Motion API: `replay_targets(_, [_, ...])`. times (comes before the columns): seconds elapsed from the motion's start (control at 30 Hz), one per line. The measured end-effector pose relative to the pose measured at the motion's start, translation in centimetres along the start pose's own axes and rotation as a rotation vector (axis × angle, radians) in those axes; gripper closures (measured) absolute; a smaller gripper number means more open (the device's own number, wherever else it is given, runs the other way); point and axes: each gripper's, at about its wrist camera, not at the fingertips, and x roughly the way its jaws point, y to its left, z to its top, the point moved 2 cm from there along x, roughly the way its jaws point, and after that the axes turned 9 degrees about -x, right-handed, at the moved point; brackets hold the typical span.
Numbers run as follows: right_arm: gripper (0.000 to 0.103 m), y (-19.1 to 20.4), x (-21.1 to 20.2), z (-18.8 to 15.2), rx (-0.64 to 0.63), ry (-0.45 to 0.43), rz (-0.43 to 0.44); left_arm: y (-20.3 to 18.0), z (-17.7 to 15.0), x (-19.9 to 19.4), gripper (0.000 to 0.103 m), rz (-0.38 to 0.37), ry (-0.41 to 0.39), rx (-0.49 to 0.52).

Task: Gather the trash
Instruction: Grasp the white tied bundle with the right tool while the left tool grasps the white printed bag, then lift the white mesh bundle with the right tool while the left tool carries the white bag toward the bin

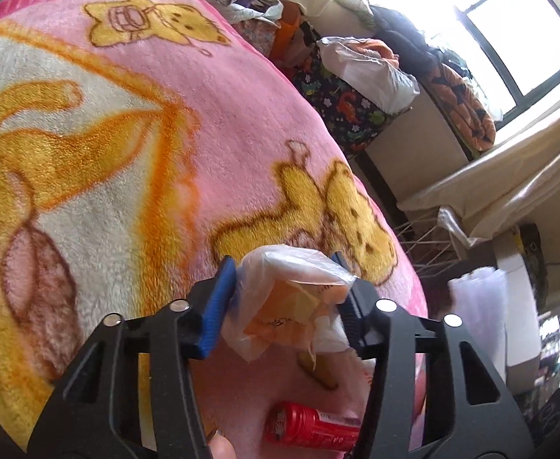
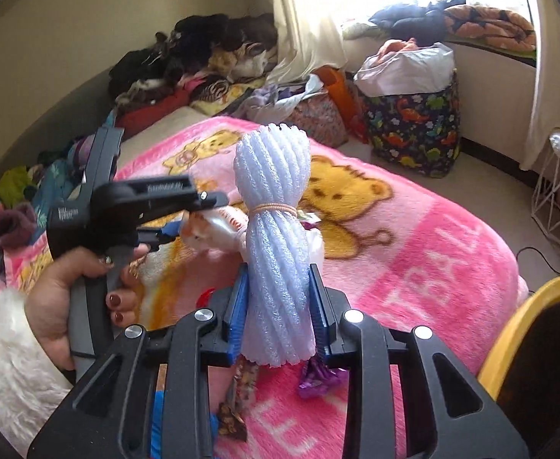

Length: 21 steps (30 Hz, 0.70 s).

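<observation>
- Left edge of the right wrist view: a fluffy white sleeve point(image 2: 0, 348) and a hand point(image 2: 62, 298), fingers curled round the black handle of the left hand-held gripper point(image 2: 178, 229), which lies across the frame.
- The left wrist view shows that gripper point(image 1: 285, 298) from behind: its blue ribbed pads point(image 1: 215, 306) are clenched on a crumpled clear plastic bag with orange paper inside point(image 1: 291, 302), held low in the frame's middle over the fleecy pink bear-print blanket point(image 1: 203, 114) on the bed.
- Only this view shows a red ribbed can point(image 1: 310, 426) lying at the bottom.
- Centre of the right wrist view: the right hand-held gripper point(image 2: 280, 317) grasps a bundle of white ridged foam netting point(image 2: 276, 252), upright, banded at its waist.
- Below lie a crinkled purple wrapper point(image 2: 318, 378) and a brown wrapper point(image 2: 238, 405).
- Far right: a yellow bin rim point(image 2: 517, 329).
</observation>
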Motion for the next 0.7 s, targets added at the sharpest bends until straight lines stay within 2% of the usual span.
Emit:
replay_targets(0.13, [0.075,-1.0,-1.9,-0.5,0.016,-0.016,-0.023,-0.3,-1.0,-1.4,0.069,-0.013,-0.023,0.011])
replay_targets(0.37, [0.075,-1.8,-4.7,-1.1,0.045,-0.039,-0.048,-1.7,-2.3,-6.3,0.069,-0.048,-0.12,0.041])
replay_targets(0.7, [0.075,-1.4,-8.1,-1.6,0.047,-0.079,-0.038,-3.6,-4.3,-12.3,0.07,-0.041,-0.243,0.095])
